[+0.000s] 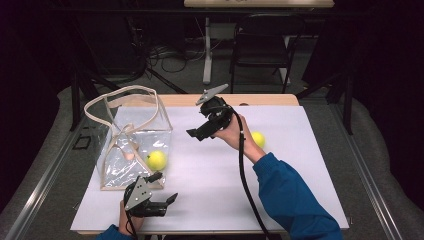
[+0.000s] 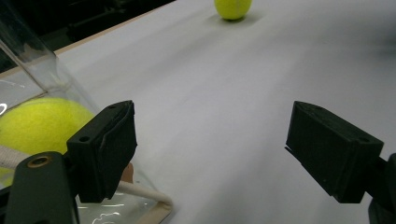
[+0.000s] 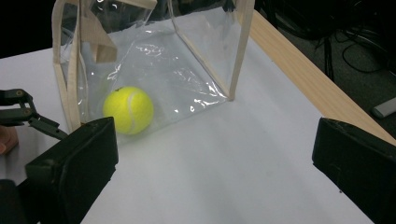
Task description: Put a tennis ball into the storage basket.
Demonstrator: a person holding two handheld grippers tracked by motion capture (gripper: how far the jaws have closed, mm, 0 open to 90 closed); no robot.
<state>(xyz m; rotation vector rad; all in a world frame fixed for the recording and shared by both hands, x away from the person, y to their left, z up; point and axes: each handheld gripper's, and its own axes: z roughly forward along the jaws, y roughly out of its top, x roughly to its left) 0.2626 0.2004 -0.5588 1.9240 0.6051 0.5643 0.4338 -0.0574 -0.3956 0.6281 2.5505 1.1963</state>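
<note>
Both tongs stand wide and hold nothing. Left tongs rest low on the surface, just beside the near corner of the clear bag, which stands upright with one ball inside at its base. Right tongs hang raised above the middle of the surface, pointing toward the bag. A second ball lies loose beyond the right hand. One ball looks packed; the next move likely calls for the right tongs to swing back, drop over the loose ball and close on it.
</note>
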